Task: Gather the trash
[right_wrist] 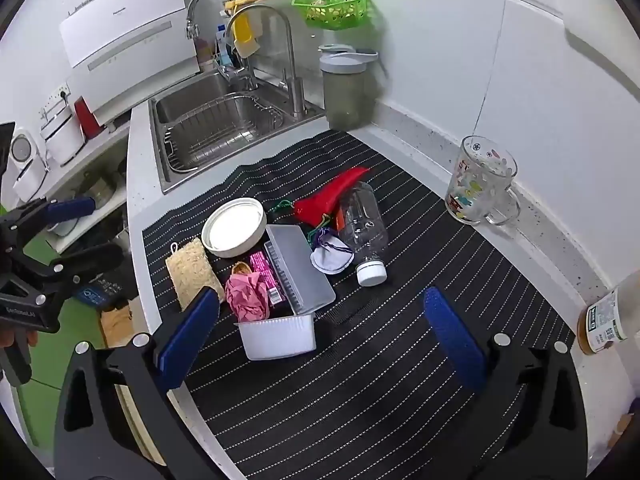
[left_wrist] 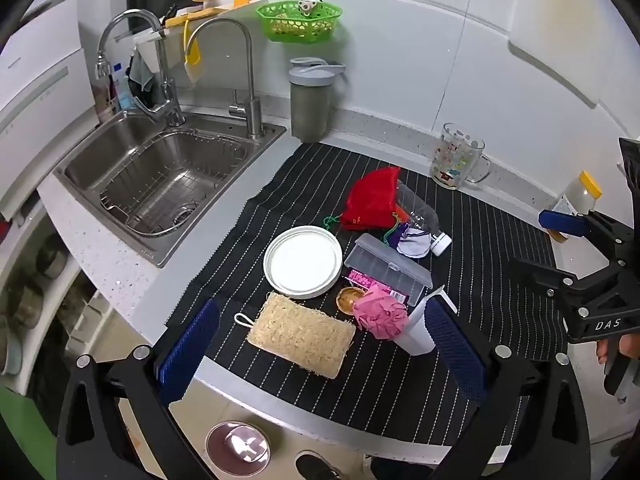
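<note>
On the black striped mat lie a crumpled pink paper, an empty clear plastic bottle on its side, a pink wrapper, a white plastic tub on its side, a red pouch and a small purple-white cloth. My left gripper is open, low before the loofah sponge. My right gripper is open, above the mat near the tub; it also shows in the left view.
A white plate and a grey lidded box sit mid-mat. A steel sink is at the left, a grey jug behind, a glass mug and a yellow-capped bottle at the right.
</note>
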### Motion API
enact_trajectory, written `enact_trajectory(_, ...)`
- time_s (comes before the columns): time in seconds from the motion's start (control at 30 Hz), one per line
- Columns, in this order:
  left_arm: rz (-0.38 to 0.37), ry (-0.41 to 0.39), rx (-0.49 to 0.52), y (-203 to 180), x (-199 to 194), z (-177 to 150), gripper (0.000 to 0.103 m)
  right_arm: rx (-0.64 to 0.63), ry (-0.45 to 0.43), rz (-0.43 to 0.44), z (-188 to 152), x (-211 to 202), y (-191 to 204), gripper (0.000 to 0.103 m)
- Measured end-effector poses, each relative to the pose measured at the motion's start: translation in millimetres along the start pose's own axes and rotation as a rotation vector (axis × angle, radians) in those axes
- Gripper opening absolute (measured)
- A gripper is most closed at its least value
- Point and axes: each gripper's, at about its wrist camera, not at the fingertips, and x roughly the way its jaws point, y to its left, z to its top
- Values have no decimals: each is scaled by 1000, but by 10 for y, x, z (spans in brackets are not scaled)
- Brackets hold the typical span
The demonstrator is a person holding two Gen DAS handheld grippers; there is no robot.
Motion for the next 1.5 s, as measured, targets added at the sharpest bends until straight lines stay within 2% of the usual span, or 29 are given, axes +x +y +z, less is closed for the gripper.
enact_trajectory(1.5, -17, 15, -18, 42, 8, -5, 98, -5, 30, 17, -39, 43, 29, 100)
